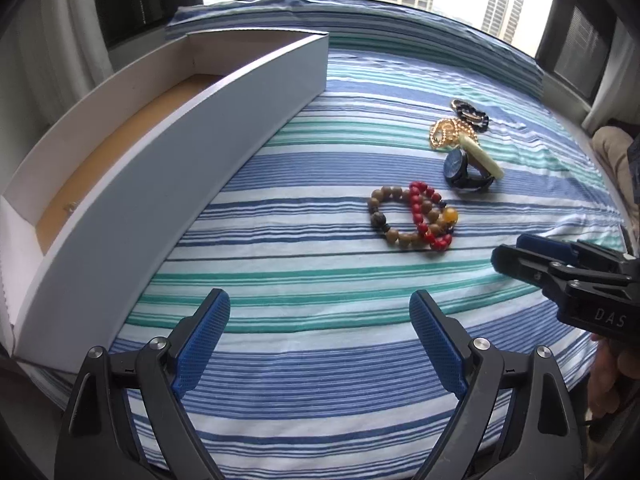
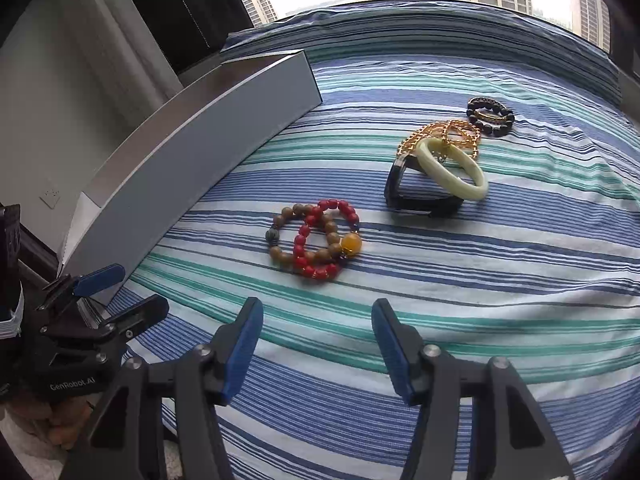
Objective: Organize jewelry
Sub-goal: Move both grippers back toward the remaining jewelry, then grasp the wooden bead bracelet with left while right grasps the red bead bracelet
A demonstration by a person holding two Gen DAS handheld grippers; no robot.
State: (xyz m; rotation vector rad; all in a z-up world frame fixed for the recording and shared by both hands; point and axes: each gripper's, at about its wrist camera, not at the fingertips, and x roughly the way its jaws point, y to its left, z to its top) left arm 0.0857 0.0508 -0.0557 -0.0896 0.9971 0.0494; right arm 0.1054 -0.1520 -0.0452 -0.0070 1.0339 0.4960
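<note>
The jewelry is lying in two small heaps on a striped bed cover, right of centre in both views. In the nearer heap a brown wooden bead bracelet is overlapping a red bead bracelet that carries one round amber bead. Further up the frame, a smooth pale green bangle is leaning on a dark watch, with a tangled gold chain just behind it and a black bead bracelet beyond that.

The left gripper is sitting at the bottom of its own view with its fingers standing wide apart, holding nothing and touching nothing; the blue ribbed pads are facing each other over bare cloth, and the bead bracelets are lying above and right of them, well apart. The right gripper is showing its fingers parted about halfway, also empty, with the bead bracelets lying just above the gap.

A long open box with grey card walls and a brown floor is running along the left side of the frame, resting on the bed beside the cover's blue, white and green stripes.
</note>
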